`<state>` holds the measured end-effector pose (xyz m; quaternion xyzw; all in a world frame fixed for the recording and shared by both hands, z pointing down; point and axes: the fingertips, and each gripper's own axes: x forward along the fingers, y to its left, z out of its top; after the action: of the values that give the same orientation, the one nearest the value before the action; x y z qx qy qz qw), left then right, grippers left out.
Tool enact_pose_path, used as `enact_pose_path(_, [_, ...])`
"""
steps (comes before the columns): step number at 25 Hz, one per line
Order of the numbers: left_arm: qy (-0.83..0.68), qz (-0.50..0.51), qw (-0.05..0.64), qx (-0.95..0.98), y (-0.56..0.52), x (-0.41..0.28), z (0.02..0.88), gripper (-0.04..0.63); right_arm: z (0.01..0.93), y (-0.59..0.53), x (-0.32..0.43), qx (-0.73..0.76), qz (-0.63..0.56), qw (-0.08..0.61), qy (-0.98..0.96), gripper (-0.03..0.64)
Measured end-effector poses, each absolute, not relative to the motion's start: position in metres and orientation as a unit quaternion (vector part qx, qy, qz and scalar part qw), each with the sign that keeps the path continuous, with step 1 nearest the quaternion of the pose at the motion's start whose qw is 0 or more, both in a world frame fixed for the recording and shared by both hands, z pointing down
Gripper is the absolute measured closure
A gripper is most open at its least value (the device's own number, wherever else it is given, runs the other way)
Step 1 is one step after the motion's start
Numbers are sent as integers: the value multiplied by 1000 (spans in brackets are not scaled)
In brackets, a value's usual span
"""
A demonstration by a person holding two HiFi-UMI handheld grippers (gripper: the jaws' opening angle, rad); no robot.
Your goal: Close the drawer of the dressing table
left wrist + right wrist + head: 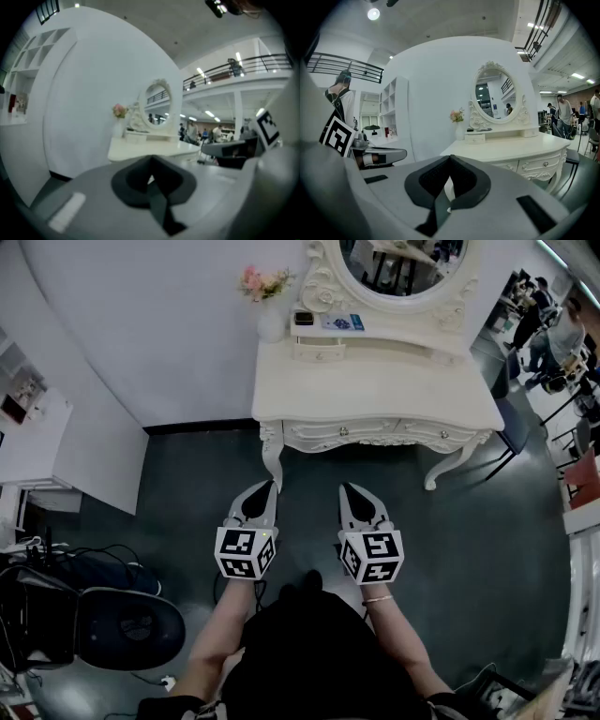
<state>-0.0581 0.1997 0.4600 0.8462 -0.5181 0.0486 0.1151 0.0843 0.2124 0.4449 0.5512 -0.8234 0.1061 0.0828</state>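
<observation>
Head view: drawer front (375,435) runs crosswise ahead, well apart; my right gripper (352,491) faces it, left gripper (266,488) offset; both clenched, empty.

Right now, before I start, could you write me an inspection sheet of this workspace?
Surface: white tabletop, things only along its back edge.
Job's things: both front drawers look shut, flush.
Clutter: flower vase, small box, oval mirror.
Grippers: left gripper and right gripper shut, empty, short of the table.
Cables: black cables on the floor, left.
Surroundings: black chair, white shelf unit, people far right.
</observation>
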Motion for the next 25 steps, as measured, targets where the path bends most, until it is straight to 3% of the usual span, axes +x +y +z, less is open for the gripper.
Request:
enact_pose_path(22, [-521, 61, 111, 844, 171, -36, 462, 589, 456, 173, 97, 532, 122, 90, -833, 609])
enact_pose_path(25, [-525, 62, 110, 842, 169, -34, 463, 589, 458, 166, 100, 529, 126, 92, -834, 540])
